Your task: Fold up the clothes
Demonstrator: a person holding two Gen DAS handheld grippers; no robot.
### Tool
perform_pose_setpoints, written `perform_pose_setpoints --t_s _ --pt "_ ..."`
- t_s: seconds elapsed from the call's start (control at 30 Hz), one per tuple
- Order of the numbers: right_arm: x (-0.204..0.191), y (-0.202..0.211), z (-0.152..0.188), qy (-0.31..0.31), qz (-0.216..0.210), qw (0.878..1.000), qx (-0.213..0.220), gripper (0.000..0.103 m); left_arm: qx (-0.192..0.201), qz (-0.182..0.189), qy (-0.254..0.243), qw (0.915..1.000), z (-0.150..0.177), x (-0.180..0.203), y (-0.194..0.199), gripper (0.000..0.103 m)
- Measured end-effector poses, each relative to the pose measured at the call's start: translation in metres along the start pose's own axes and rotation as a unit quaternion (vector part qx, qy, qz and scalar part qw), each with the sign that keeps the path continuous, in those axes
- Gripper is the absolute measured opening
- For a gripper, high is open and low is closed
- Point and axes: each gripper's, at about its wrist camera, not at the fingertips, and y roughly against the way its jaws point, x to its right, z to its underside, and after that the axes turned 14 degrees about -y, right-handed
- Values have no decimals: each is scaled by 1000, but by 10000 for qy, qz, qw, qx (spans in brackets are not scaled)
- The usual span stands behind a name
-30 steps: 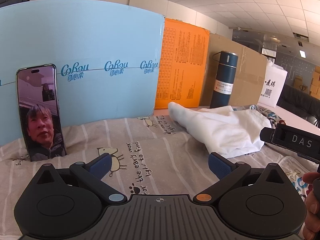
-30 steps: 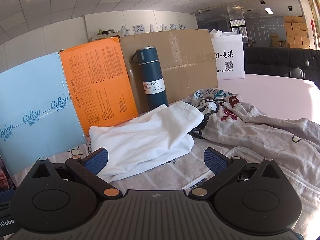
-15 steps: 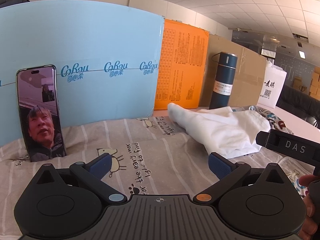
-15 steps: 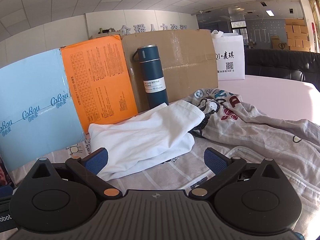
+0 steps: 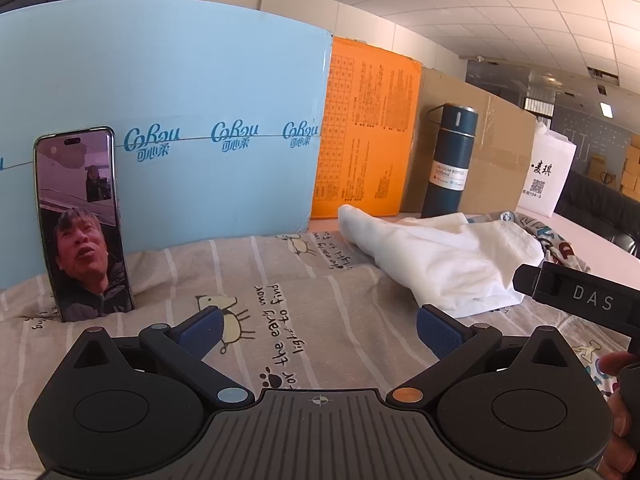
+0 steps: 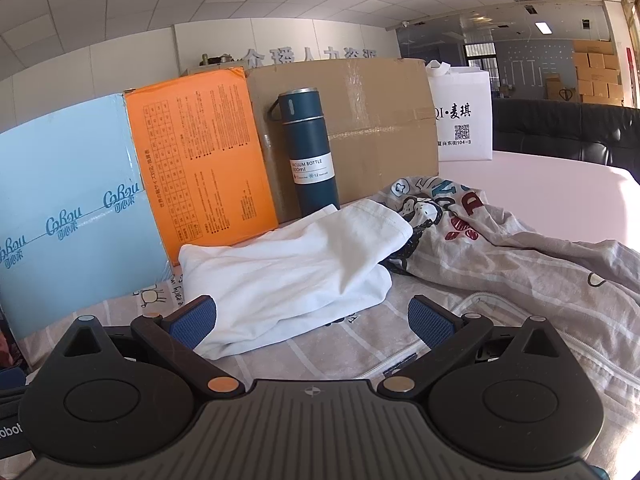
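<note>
A white garment (image 5: 440,264) lies loosely folded on the grey striped printed cloth (image 5: 280,304); it also shows in the right wrist view (image 6: 296,272), just beyond my fingers. A grey printed garment (image 6: 500,248) lies crumpled to its right. My left gripper (image 5: 318,328) is open and empty, hovering above the striped cloth, left of the white garment. My right gripper (image 6: 312,318) is open and empty, its left fingertip (image 6: 192,320) in front of the white garment's near edge. The right gripper's body (image 5: 576,300) shows at the right of the left wrist view.
A phone (image 5: 84,224) leans upright against a light blue box (image 5: 180,120). An orange box (image 6: 200,160), a cardboard box (image 6: 376,128), a dark blue vacuum bottle (image 6: 308,152) and a white bag (image 6: 460,116) stand along the back. A pink tabletop (image 6: 560,184) lies to the right.
Both grippers have drifted slightly; the right gripper's body has moved a little left in the left wrist view. The garments have not moved.
</note>
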Motion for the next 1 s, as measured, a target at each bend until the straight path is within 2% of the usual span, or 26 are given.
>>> perform_pose_setpoints --t_s 1.0 --pt "0 1 1 8 49 10000 41 103 10 40 46 10000 -1 -1 0 103"
